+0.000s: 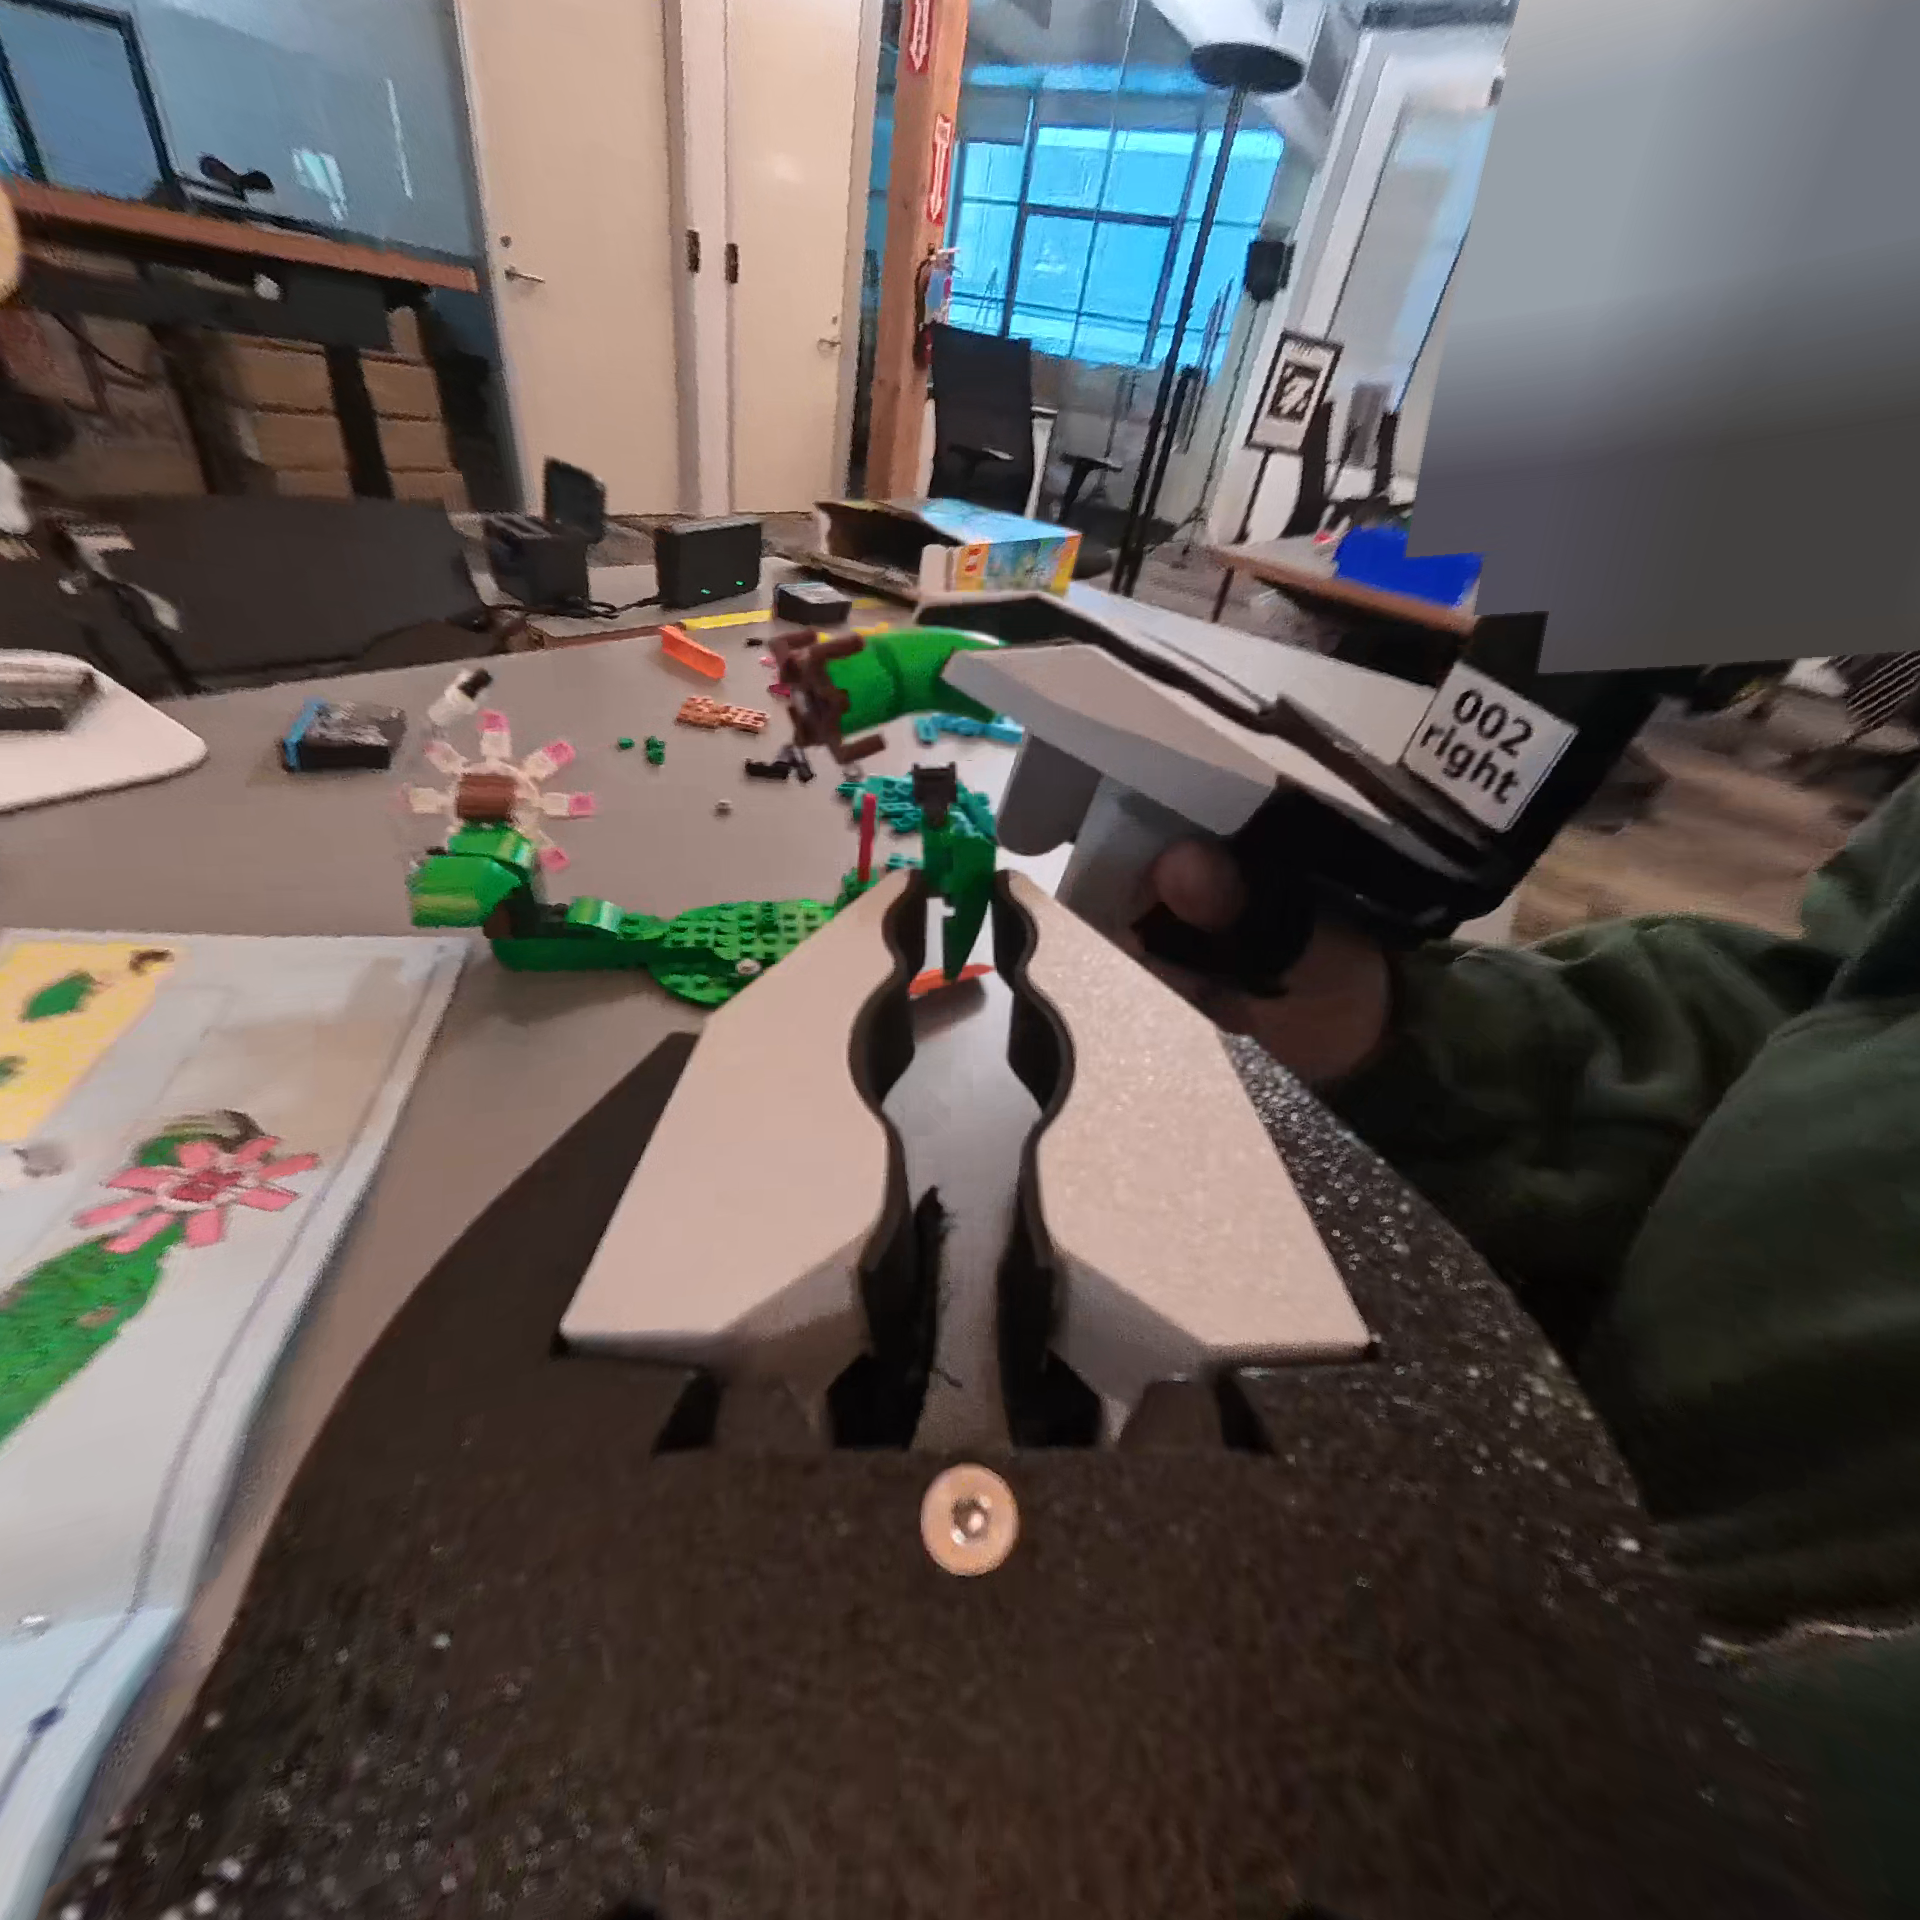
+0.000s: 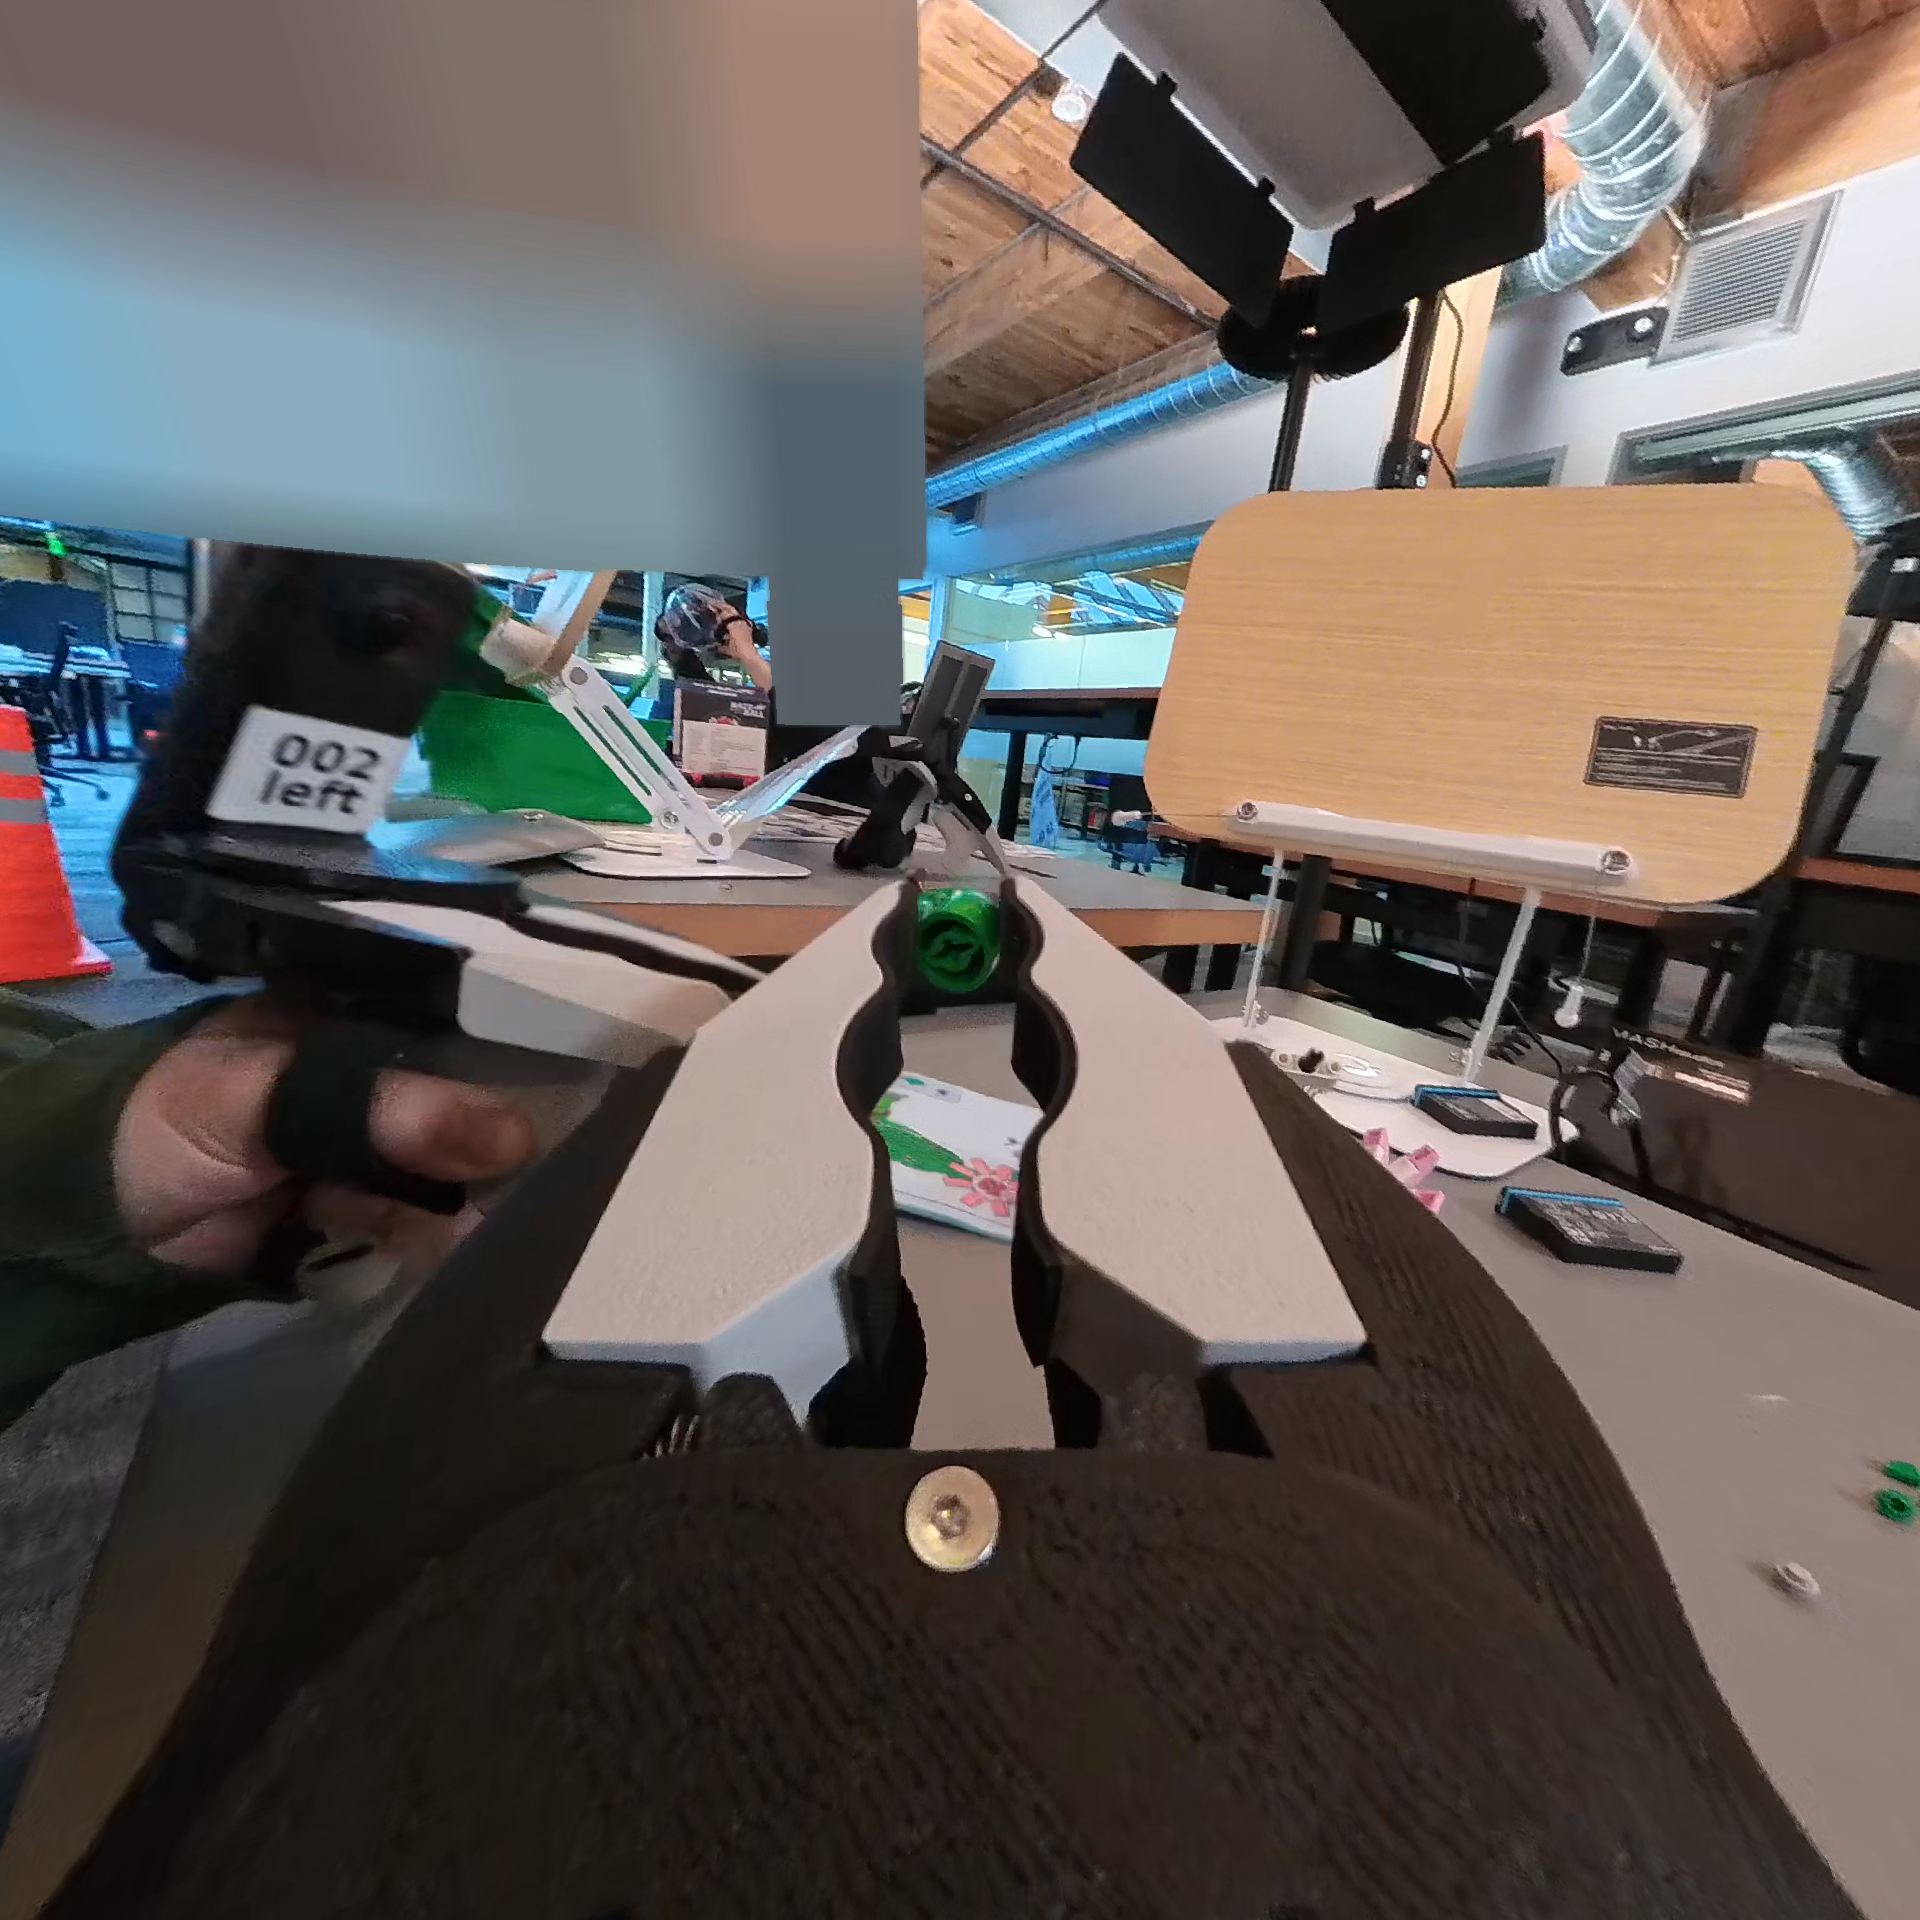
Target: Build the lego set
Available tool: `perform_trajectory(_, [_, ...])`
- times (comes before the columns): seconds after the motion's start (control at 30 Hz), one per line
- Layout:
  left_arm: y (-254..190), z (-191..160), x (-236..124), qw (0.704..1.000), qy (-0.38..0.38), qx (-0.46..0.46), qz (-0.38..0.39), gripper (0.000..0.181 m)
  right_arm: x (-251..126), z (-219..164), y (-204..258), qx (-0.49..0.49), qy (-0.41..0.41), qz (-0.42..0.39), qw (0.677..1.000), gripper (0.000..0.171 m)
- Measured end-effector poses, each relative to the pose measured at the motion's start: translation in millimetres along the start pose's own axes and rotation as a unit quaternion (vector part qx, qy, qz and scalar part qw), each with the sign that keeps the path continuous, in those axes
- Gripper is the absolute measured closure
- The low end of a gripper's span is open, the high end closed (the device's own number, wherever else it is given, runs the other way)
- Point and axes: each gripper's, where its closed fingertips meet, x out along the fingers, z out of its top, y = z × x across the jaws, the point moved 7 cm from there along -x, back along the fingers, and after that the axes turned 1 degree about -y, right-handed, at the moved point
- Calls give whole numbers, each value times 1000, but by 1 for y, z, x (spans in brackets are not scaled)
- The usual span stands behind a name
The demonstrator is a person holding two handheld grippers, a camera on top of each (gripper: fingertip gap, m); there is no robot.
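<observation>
In the left wrist view my left gripper (image 1: 951, 896) is shut on a small green lego assembly (image 1: 956, 873) with a dark top and an orange foot, held above the table. Behind it on the grey table (image 1: 260, 862) lies the green lego model (image 1: 675, 935) with its pink-and-white flower (image 1: 494, 795). My right gripper (image 1: 971, 675) comes in from the right, shut on a curved green stem with brown branches (image 1: 873, 675). In the right wrist view my right gripper (image 2: 956, 906) pinches that green piece (image 2: 954, 940) end-on. The left gripper's body (image 2: 312, 883) shows at the left.
The instruction booklet (image 1: 156, 1195) lies at front left. Loose bricks (image 1: 727, 717), an orange brick separator (image 1: 691, 652) and the lego box (image 1: 997, 551) sit farther back. A wooden board on a stand (image 2: 1496, 707), black battery packs (image 2: 1590, 1231) and small green studs (image 2: 1896, 1496) are on the right. About 5 cm separates my left fingertips from my right.
</observation>
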Motion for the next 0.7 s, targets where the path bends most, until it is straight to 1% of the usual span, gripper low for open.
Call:
perform_trajectory(0.1, [-1, 3, -2, 998, 6, 51, 30, 171, 0, 0, 1, -12, 4, -7, 1000, 157])
perform_trajectory(0.23, [-2, 6, -3, 996, 2, 79, 47, 171, 1, 3, 6, -38, 2, -12, 999, 158])
perform_trajectory(0.37, [-3, 7, -4, 994, -8, 92, 55, 171, 3, 6, 14, -63, -3, -15, 998, 158])
perform_trajectory(0.7, [-4, 10, -6, 993, -28, 101, 62, 171, 5, 7, 14, -62, -10, -28, 998, 158])
